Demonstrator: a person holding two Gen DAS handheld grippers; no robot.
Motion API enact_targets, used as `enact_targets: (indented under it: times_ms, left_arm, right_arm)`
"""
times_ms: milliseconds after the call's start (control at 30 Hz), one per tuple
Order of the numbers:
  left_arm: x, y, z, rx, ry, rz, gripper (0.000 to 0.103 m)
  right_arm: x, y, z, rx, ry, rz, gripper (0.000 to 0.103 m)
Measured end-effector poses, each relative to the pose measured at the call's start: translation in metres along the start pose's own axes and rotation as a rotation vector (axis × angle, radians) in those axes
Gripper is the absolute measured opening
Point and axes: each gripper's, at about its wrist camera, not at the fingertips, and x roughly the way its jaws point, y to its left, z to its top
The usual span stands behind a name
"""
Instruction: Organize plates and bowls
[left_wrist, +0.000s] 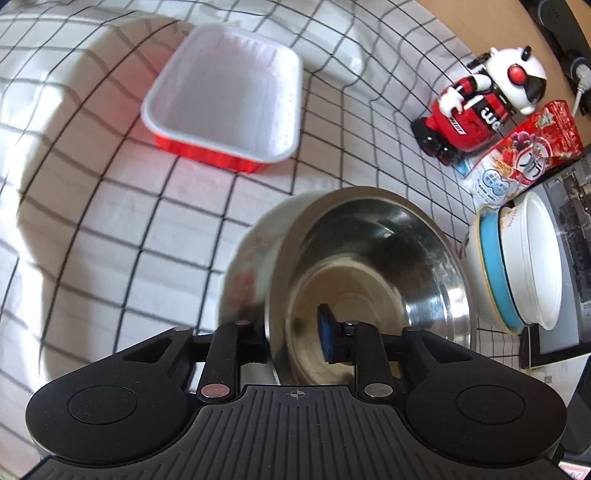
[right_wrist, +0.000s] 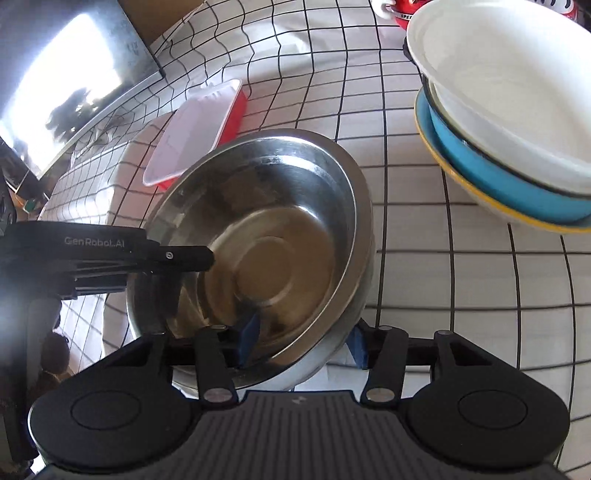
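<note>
Left wrist view: left gripper (left_wrist: 295, 332) straddles the near rim of the steel bowl (left_wrist: 369, 258), 1 blue pad inside the bowl, the other finger outside and hidden; whether the pads press the rim, cannot tell. Steel bowl sits nested in a white patterned bowl (left_wrist: 247, 258) on the grid tablecloth (left_wrist: 110, 221). Red tray (left_wrist: 225, 107) beyond, apart. Stack of 3 bowls (left_wrist: 517, 266) to the right.

Right wrist view: right gripper (right_wrist: 303, 343) straddles both rims, pads not visibly pressing, jaws moderately apart.
</note>
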Motion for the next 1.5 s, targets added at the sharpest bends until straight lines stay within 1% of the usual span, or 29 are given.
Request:
enact_targets:
  times_ms: [100,200,300,367,433,500,567,600,667,700,800,867,967,1000,1033,1133,1167,1200,1233,1400,1500]
  left_arm:
    - [0.002,-0.004,0.014,0.012,-0.015,-0.028,0.030]
    - [0.004,0.000,0.031,-0.026,-0.013,-0.044,0.025]
    - [-0.007,0.003,0.038,-0.040,-0.031,-0.045,0.026]
    - [-0.021,0.003,0.036,-0.032,-0.062,-0.006,0.026]
    - [-0.037,0.005,0.030,-0.023,-0.109,0.038,0.026]
    - [-0.047,0.008,0.024,-0.037,-0.135,0.065,0.026]
    - [-0.048,0.011,0.020,-0.045,-0.133,0.078,0.027]
    - [-0.047,0.012,0.018,-0.047,-0.132,0.075,0.030]
    - [-0.047,0.012,0.013,-0.039,-0.158,0.073,0.030]
    - [-0.048,0.012,0.011,-0.032,-0.166,0.074,0.032]
    - [-0.048,0.010,0.008,-0.025,-0.180,0.086,0.035]
    - [-0.048,0.010,0.007,-0.029,-0.176,0.080,0.034]
    - [-0.050,0.010,0.003,-0.044,-0.162,0.019,0.034]
    - [-0.051,0.007,0.002,-0.036,-0.165,0.012,0.034]
    - [-0.050,0.003,0.002,-0.016,-0.166,0.029,0.034]
    - [-0.045,-0.008,0.002,0.068,-0.168,0.144,0.035]
    - [-0.043,-0.010,0.002,0.094,-0.172,0.172,0.042]
    - [-0.042,-0.010,0.002,0.107,-0.172,0.185,0.046]
    - [-0.040,-0.009,0.001,0.107,-0.166,0.187,0.046]
    - [-0.023,0.007,0.001,0.030,-0.080,0.133,0.050]
    - [-0.013,0.014,0.000,-0.013,-0.038,0.095,0.048]
  right_arm:
    - [0.005,-0.003,0.014,0.010,-0.023,-0.030,0.049]
    - [0.010,-0.008,0.027,0.032,-0.021,-0.041,0.046]
    - [0.009,-0.010,0.031,0.033,-0.012,-0.042,0.046]
    - [0.007,-0.009,0.029,0.009,-0.009,-0.044,0.046]
    - [0.005,-0.008,0.026,-0.005,-0.006,-0.041,0.046]
    - [0.005,-0.008,0.024,0.001,0.000,-0.033,0.046]
    - [0.006,-0.008,0.022,0.008,-0.004,-0.024,0.048]
    - [0.007,-0.008,0.021,0.010,-0.004,-0.021,0.048]
    - [0.008,-0.009,0.018,0.018,0.000,-0.012,0.048]
    - [0.010,-0.008,0.017,0.022,0.005,-0.009,0.048]
    - [0.010,-0.003,0.012,-0.002,-0.012,-0.030,0.049]
    - [0.009,-0.002,0.010,0.003,-0.015,-0.022,0.049]
    - [0.008,-0.001,0.007,0.000,-0.023,-0.023,0.049]
    - [0.009,0.000,0.007,-0.003,-0.027,-0.027,0.049]
    - [0.009,0.001,0.006,-0.003,-0.029,-0.031,0.050]
    - [0.010,0.001,0.007,-0.003,-0.030,-0.035,0.050]
    - [0.010,0.001,0.007,-0.003,-0.030,-0.034,0.050]
    - [0.010,0.000,0.007,-0.001,-0.030,-0.032,0.050]
    - [0.010,0.000,0.006,0.000,-0.029,-0.030,0.050]
    - [0.009,-0.001,0.004,0.011,-0.022,-0.003,0.050]
    - [0.009,-0.002,0.003,0.013,-0.024,0.006,0.050]
